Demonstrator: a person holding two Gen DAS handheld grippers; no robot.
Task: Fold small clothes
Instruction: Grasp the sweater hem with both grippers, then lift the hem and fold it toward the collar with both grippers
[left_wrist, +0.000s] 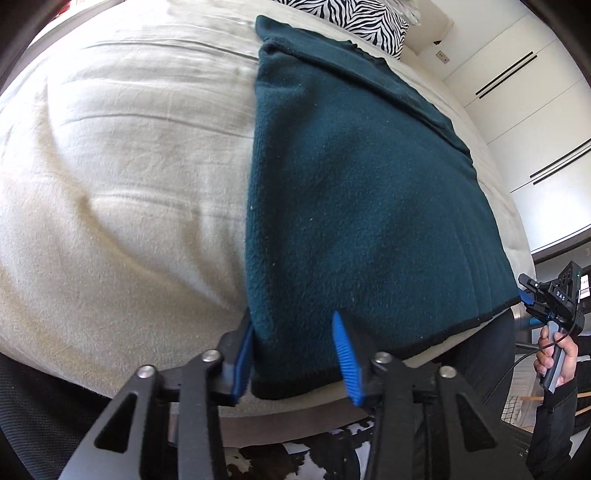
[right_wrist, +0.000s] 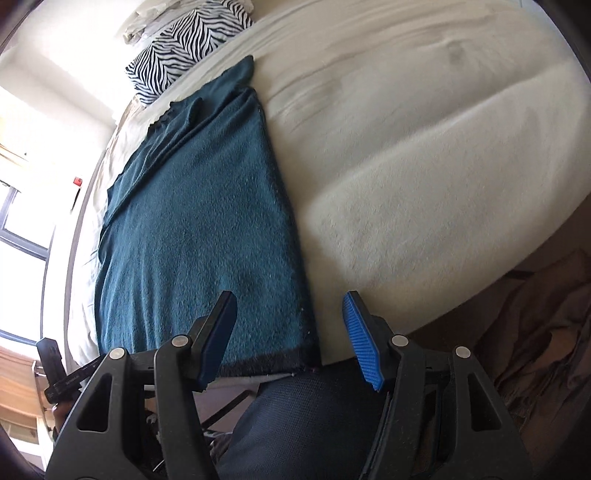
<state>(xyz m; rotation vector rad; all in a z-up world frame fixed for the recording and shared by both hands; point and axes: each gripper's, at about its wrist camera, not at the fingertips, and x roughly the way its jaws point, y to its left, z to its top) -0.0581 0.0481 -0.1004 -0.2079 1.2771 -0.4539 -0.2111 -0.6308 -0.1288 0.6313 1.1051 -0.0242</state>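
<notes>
**Corner pickup, lengthwise fold done**

Teal fleece garment (left_wrist: 351, 192) lies flat on the cream bedsheet (left_wrist: 110, 184), folded into 1 long strip, hem at the near bed edge. Left gripper (left_wrist: 293, 354) spread wide, straddling the near-left hem corner; right gripper (right_wrist: 290, 339) equally wide at the near-right corner. Judged step: grasping both corners. Next: close on 2 corners, carry hem toward the zebra pillow (left_wrist: 369, 22)
</notes>
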